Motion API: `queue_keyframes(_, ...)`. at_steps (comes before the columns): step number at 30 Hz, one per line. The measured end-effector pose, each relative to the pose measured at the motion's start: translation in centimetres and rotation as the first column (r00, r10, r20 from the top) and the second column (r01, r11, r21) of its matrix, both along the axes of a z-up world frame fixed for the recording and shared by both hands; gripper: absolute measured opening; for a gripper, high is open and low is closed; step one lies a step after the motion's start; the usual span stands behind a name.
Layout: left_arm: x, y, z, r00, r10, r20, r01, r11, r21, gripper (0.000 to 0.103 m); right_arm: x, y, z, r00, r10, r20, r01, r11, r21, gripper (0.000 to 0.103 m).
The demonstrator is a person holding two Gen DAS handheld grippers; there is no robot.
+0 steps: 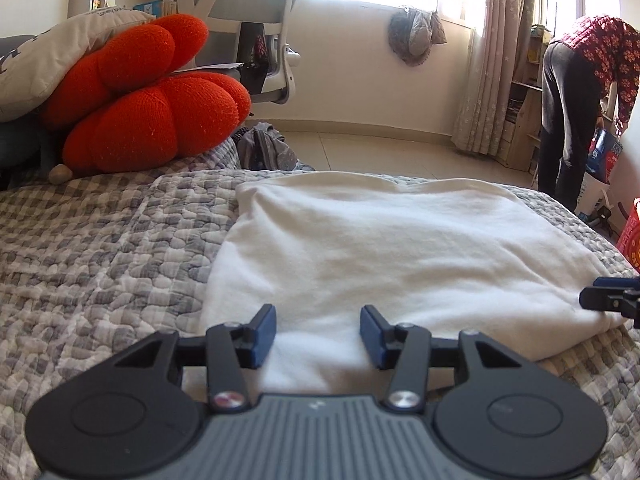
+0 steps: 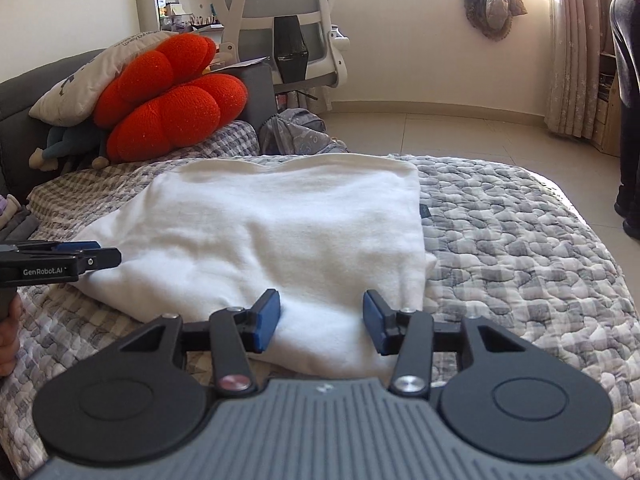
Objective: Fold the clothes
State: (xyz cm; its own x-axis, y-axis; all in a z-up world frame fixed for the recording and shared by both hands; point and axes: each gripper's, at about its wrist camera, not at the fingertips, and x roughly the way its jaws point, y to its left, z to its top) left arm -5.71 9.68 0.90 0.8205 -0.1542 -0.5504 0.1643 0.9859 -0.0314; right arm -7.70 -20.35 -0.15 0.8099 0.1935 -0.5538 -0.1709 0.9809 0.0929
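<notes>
I see my left gripper [image 1: 318,334] and right gripper [image 2: 320,320] both open over the folded white cloth [image 1: 384,256], gripping nothing.

The white garment [image 1: 384,248] is showing soft, matt cloth, the bed quilt [image 1: 100,248] is looking puckered and stitched, and the orange cushion [image 1: 152,100] is looking coarsely knitted.
</notes>
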Motion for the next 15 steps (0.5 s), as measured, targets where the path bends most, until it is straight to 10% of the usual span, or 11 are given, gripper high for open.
queue_keyframes(15,-0.1,3.8,-0.6,1.0,-0.005,-0.005,0.004,0.981,-0.195,0.047,-0.3,-4.2,-0.8,1.0,-0.009,0.023,0.004,0.98,0.197,0.04)
